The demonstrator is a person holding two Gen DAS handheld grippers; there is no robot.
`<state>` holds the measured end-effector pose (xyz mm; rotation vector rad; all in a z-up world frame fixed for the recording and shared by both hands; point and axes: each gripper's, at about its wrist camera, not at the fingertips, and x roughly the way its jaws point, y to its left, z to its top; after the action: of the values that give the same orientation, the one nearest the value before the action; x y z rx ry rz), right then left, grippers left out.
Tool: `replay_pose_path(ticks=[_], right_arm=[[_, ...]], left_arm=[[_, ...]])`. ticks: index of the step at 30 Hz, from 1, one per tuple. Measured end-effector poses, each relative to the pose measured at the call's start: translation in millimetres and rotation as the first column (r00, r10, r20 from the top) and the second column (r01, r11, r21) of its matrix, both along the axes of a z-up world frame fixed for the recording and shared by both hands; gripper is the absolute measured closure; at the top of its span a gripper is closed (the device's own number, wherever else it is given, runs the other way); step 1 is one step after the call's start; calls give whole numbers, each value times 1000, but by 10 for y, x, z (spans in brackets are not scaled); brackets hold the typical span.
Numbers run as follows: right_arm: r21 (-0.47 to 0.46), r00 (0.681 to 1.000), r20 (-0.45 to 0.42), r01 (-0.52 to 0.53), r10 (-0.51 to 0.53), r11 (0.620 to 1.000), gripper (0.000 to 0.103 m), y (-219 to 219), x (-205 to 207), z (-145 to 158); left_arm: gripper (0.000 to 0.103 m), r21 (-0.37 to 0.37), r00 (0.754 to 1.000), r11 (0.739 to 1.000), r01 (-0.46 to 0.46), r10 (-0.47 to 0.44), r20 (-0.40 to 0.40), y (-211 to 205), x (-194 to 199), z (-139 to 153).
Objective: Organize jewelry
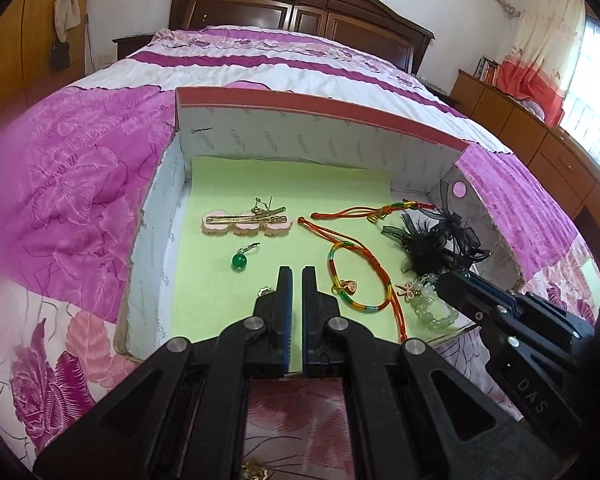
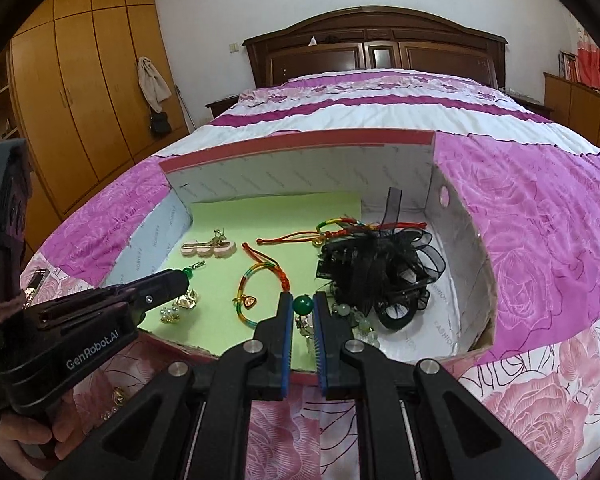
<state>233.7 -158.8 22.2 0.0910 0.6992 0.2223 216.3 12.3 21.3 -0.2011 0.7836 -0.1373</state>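
Note:
A shallow cardboard box [image 1: 320, 110] with a green liner [image 1: 284, 184] lies on the bed. In it are a pink hair clip [image 1: 246, 222], a green bead earring [image 1: 239, 261], two rainbow cord bracelets [image 1: 358, 276], a black feather hairpiece [image 1: 436, 246] and a pale jade bead bracelet [image 1: 432, 304]. My left gripper [image 1: 297, 274] is shut and empty over the liner's near edge. My right gripper [image 2: 303, 300] is shut on a second green bead earring [image 2: 303, 305] near the box's front. In the right wrist view the left gripper [image 2: 168, 282] sits above gold earrings [image 2: 184, 302].
The box rests on a pink floral bedspread [image 1: 72, 200]. Loose gold pieces lie on the bedspread outside the box's front left [image 2: 118, 396]. A dark wooden headboard [image 2: 376, 46] stands behind, a wardrobe [image 2: 80, 92] to the left, a low cabinet [image 1: 512, 116] to the right.

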Motion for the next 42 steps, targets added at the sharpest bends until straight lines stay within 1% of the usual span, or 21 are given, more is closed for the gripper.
replay_pose_path(ticks=[3, 4, 6, 7, 8, 10, 15, 21, 24, 26, 28, 30, 32, 37, 42], right_arm=[[5, 1000, -10, -1, 1, 1000, 91, 3, 8, -1], [5, 1000, -11, -1, 1, 1000, 89, 2, 2, 0], [10, 1000, -9, -3, 3, 1000, 82, -5, -12, 12], [15, 1000, -5, -3, 3, 1000, 75, -11, -26, 23], [18, 1000, 0, -1, 1, 1000, 69, -18, -38, 38], [22, 1000, 10, 4, -4, 1000, 67, -24, -68, 66], [28, 1000, 24, 12, -12, 1000, 66, -36, -152, 144], [40, 998, 61, 19, -21, 999, 61, -62, -325, 273], [48, 995, 91, 27, -31, 998, 56, -81, -451, 345], [46, 993, 111, 35, -40, 998, 50, -91, -538, 383], [41, 990, 130, 43, -48, 998, 47, -101, -623, 408], [40, 988, 144, 51, -57, 998, 46, -108, -724, 413], [44, 986, 151, 59, -65, 997, 43, -127, -798, 407], [39, 981, 174, 83, -88, 996, 42, -159, -965, 346], [4, 973, 210, 100, -98, 995, 41, -144, -1102, 260]], left_arm=[[103, 9, 1000, 1000, 2, -2, -8, -9, 9, -2], [103, 13, 1000, 1000, 3, -3, -10, -12, 4, 3], [95, 20, 1000, 1000, 1, -1, -9, -10, -7, 15], [84, 17, 1000, 1000, -1, 2, -10, -2, -17, 19], [76, 12, 1000, 1000, -3, 3, -11, 4, -19, 21], [72, -2, 1000, 1000, -11, 11, -3, 27, -54, 50], [70, -6, 1000, 1000, -24, 24, 8, 72, -127, 126], [66, 7, 999, 1000, -21, 21, 33, 73, -292, 230], [61, 17, 999, 1000, -22, 21, 49, 55, -398, 278], [58, 23, 998, 999, -24, 23, 62, 53, -471, 300], [55, 31, 996, 999, -31, 29, 80, 47, -559, 313], [53, 36, 995, 998, -41, 38, 96, 44, -641, 306], [51, 39, 993, 998, -48, 44, 107, 38, -713, 294], [50, 80, 985, 995, -56, 42, 168, -30, -889, 263], [50, 89, 977, 993, -71, 51, 208, -81, -991, 192]])
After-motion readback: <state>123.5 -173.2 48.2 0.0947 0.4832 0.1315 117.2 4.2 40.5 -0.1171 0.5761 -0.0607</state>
